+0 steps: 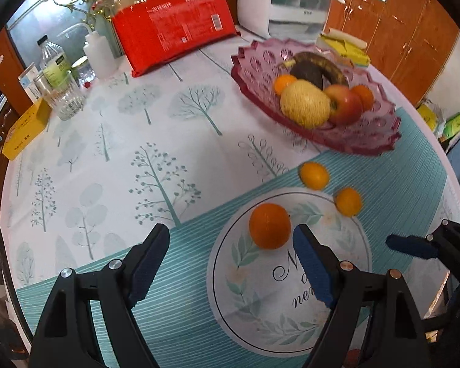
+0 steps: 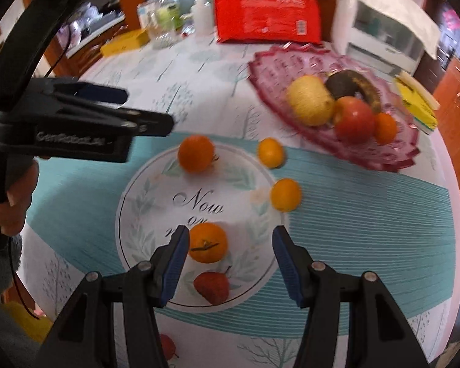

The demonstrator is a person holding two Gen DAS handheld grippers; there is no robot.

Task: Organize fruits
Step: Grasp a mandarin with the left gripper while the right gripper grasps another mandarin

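Blue-padded jaws of the left gripper (image 1: 230,263) are seen at the bottom of the left wrist view, spread wide with nothing between them; an orange (image 1: 270,225) lies just beside the tip of the right-hand jaw, on the round printed emblem of the tablecloth (image 1: 107,153). Two smaller oranges, one (image 1: 314,175) above the emblem and another (image 1: 348,201) at its upper right edge, are set near each other on the teal stripe. A pink glass fruit dish (image 1: 368,141) is placed at the upper right, holding a yellow pear, a red apple, two small oranges and a darkened banana. A red pack of jars (image 1: 174,27) stands at the top centre.

In the right wrist view the right gripper (image 2: 230,259) is held open over the emblem, nothing gripped; a mandarin (image 2: 208,242) with its stem showing sits between the jaws, close to the left one, though contact cannot be told. A strawberry-like red fruit (image 2: 212,286) lies just below it, and another red fruit (image 2: 167,345) is partly hidden at the bottom edge. The left gripper is seen at the left of this frame, carried by a hand (image 2: 13,202)
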